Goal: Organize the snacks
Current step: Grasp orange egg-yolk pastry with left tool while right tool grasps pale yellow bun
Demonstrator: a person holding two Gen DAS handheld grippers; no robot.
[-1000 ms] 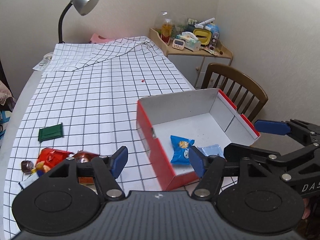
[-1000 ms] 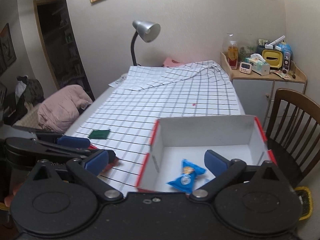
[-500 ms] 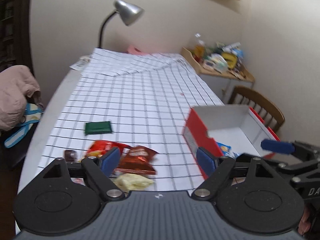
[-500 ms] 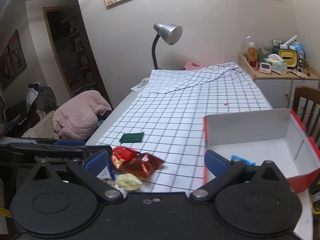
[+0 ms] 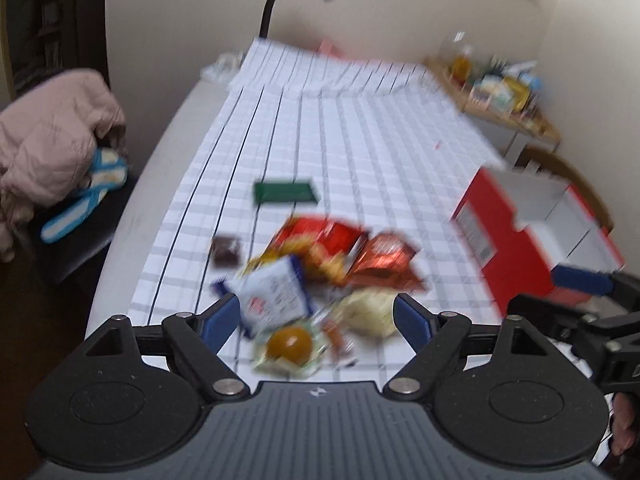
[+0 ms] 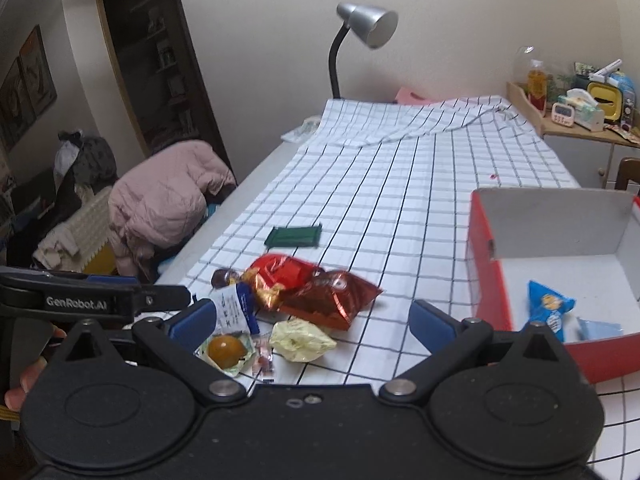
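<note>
A pile of snacks lies near the table's front edge: a red-brown foil bag (image 6: 332, 298), a red packet (image 6: 280, 268), a white-and-blue packet (image 6: 236, 308), a pale yellow packet (image 6: 302, 340), an orange round sweet (image 6: 226, 350) and a small dark packet (image 6: 222, 277). A green packet (image 6: 294, 237) lies farther back. The red box (image 6: 486, 280) at right holds a blue snack bag (image 6: 548, 308). My left gripper (image 5: 316, 320) is open and empty just before the pile. My right gripper (image 6: 312, 320) is open and empty, between pile and box. The left wrist view is blurred.
A checked cloth (image 6: 400, 184) covers the table. A desk lamp (image 6: 360, 36) stands at the back. A chair with a pink jacket (image 6: 160, 204) is left of the table. A cluttered side cabinet (image 6: 580, 112) and a wooden chair (image 5: 568, 176) are at the right.
Both grippers have swung left, away from the box toward the snack pile, and dropped lower. The pile now fills the near foreground. Both stay open and empty.
</note>
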